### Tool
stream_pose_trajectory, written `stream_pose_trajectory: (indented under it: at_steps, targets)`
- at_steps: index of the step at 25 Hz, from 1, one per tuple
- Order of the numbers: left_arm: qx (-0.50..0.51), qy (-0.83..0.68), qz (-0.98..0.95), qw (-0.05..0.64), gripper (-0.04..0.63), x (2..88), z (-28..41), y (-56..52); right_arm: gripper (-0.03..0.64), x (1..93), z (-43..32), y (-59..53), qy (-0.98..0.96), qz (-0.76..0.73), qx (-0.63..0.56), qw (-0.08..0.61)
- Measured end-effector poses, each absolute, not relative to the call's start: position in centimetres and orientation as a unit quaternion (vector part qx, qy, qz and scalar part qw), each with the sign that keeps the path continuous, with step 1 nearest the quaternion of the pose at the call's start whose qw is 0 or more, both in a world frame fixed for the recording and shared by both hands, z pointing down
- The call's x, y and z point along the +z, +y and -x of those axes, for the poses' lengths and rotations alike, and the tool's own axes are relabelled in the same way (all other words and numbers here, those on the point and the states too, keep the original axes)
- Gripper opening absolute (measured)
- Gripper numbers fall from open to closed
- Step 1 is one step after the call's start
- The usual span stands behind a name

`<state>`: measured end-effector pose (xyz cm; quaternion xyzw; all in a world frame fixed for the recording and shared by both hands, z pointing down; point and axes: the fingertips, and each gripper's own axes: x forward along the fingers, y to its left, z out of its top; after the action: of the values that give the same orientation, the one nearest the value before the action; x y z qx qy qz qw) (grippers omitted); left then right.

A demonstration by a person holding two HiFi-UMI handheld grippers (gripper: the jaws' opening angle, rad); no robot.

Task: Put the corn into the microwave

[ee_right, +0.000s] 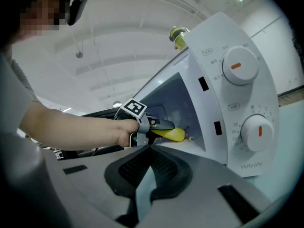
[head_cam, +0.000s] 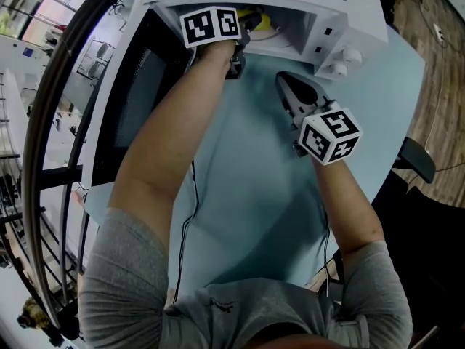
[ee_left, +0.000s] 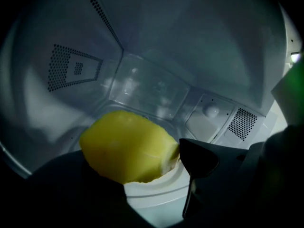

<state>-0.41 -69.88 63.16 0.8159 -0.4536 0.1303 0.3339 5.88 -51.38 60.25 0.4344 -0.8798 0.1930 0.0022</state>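
Note:
The yellow corn (ee_left: 128,146) lies on the white turntable (ee_left: 156,194) inside the white microwave (ee_right: 237,103). My left gripper (ee_left: 142,172) reaches into the cavity with the corn between its jaws. They stand wide and I see no squeeze on it, though the right fingertip (ee_left: 192,156) sits right beside the corn's end. From the right gripper view the corn (ee_right: 170,134) shows just under the left gripper (ee_right: 164,127). In the head view the left gripper (head_cam: 247,24) is inside the oven mouth. My right gripper (head_cam: 287,86) hovers over the table, shut and empty.
The microwave's dark door (head_cam: 138,100) hangs open at the left. Two dials (ee_right: 240,65) sit on the panel at the right of the opening. The pale blue table (head_cam: 247,187) carries the oven; its round edge falls away to the right.

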Motion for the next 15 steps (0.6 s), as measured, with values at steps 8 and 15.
stream_pose_trajectory:
  at_steps: [8,15]
  targets:
    - [0.139,-0.474,-0.798,0.347,0.393,63.7,1.1,-69.6,0.018,60.5,-5.6,-51.2,-0.881,-0.431,0.195,0.003]
    - [0.114,-0.465,-0.801,0.359,0.393,64.1,1.6,-68.6,0.018,60.0,-5.2,-51.1,-0.884,-0.425,0.194,0.001]
